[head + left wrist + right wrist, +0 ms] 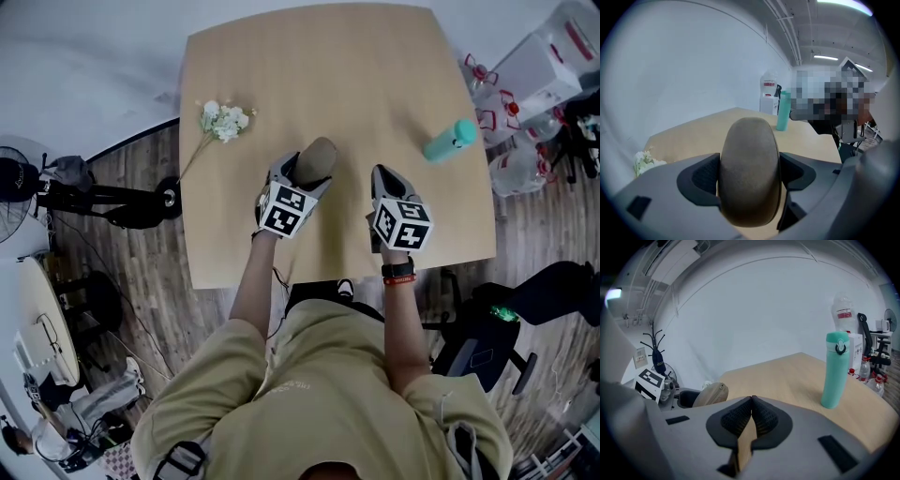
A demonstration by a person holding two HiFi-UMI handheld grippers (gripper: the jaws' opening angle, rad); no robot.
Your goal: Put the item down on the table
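Light wooden tabletop [281,75] fills the middle of the head view, with dark plank floor around it and a pale wall behind. A teal bottle [450,141] stands upright near the tabletop's right edge.

The left gripper [305,171] is well to the left of the bottle, over the near-middle part of the tabletop. Its jaws stand wide apart and clamp a taupe, rounded item [316,157] between their dark pads. In the left gripper view the item [749,154] stands on end and fills the whole gap of the left gripper [750,180], with a pad pressed against each flank. The bottle [783,111] shows beyond it. Whether the item's lower end touches the wood cannot be told.

The right gripper [384,178] is between the item and the bottle, nearer to the item. In its own view the right gripper [752,401] has its jaws pressed together with nothing between them.

A sprig of white flowers [223,120] lies far left of the bottle, beyond the item.
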